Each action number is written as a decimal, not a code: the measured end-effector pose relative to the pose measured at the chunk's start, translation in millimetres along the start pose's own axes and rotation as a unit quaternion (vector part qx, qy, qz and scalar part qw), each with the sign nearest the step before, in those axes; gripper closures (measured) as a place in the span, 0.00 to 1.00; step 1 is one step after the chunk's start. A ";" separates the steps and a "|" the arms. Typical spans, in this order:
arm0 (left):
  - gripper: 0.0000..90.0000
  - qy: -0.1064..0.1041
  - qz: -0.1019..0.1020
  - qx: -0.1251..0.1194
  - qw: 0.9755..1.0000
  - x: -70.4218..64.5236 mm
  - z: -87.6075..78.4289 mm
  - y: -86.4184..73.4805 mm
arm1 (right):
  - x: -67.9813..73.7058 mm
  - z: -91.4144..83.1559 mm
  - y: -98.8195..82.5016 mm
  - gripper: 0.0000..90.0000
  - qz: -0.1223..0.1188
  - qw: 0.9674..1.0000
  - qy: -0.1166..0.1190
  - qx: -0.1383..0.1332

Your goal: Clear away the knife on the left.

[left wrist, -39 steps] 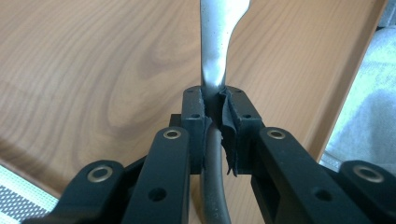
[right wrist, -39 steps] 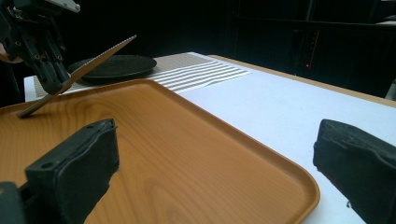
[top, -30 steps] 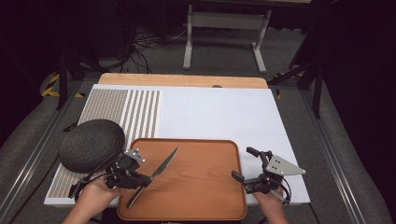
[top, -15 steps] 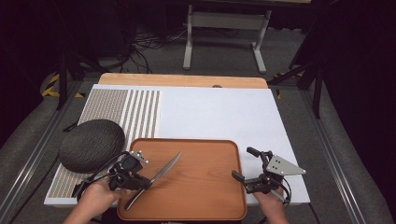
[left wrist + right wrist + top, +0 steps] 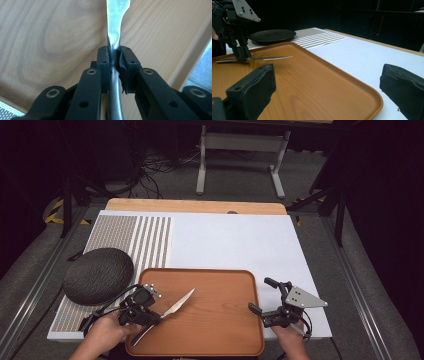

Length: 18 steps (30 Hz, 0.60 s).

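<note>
Knife (image 5: 172,311) — one — is lying over the wooden tray's (image 5: 225,340) left part, left gripper (image 5: 113,58) clamping its handle; right gripper (image 5: 261,301) is gaping empty at the right rim — one dark plate (image 5: 98,275) is sitting left.

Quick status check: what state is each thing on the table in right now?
Left tool: shut on the knife's handle.
Knife: held over the tray, blade pointing away from the person.
Right tool: open, holding nothing.
Tray: flat on the table.
Dark plate: lying left of the tray.
</note>
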<state>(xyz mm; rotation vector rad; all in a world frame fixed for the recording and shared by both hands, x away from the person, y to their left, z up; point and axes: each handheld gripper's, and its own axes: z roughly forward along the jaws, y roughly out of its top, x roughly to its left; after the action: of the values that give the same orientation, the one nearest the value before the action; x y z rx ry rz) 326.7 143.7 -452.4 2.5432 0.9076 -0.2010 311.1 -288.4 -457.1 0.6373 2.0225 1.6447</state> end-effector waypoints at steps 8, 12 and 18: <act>0.88 -0.001 -0.005 0.006 1.000 1.3 3.3 0.1 | 0.1 -0.5 0.1 0.01 0.000 1.000 0.000 -0.001; 0.88 -0.001 -0.007 0.004 1.000 1.4 3.5 -0.4 | 0.2 -0.7 0.3 0.01 0.000 1.000 0.000 0.000; 0.88 0.000 -0.003 0.003 1.000 1.0 3.7 -0.7 | 0.1 -0.9 0.3 0.01 0.000 1.000 0.000 -0.002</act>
<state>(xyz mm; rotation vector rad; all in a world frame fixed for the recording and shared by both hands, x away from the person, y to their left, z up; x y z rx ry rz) 327.1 143.1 -456.2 2.5464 0.9171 -0.2064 310.5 -289.0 -456.6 0.6353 2.0195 1.6482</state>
